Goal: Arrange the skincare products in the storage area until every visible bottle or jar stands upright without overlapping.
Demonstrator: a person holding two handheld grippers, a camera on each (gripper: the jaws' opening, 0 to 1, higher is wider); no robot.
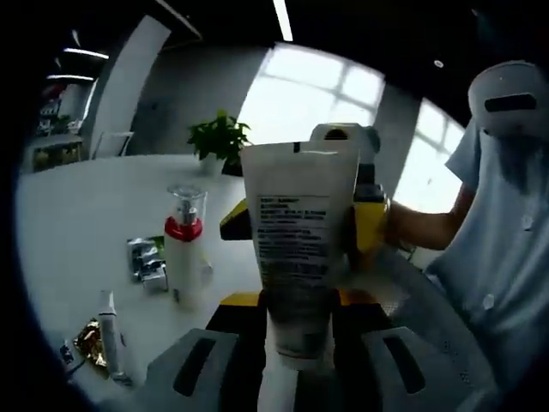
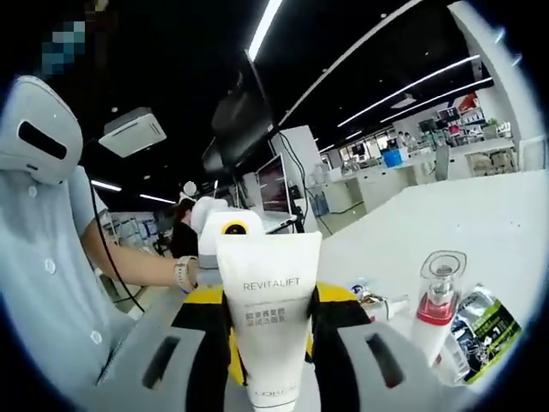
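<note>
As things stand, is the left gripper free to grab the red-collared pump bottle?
Probably not: the left gripper has the white tube between its jaws, also held by the right gripper. The pump bottle stands unobstructed.

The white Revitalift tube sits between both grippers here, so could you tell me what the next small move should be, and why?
Probably lower the white Revitalift tube cap-down onto the white table beside the upright red-collared pump bottle, leaving a gap. The tube hangs between the left gripper and the right gripper, cap end nearest the table. The bare tabletop nearby suggests room. Which jaws actually bear it is unclear.
</note>
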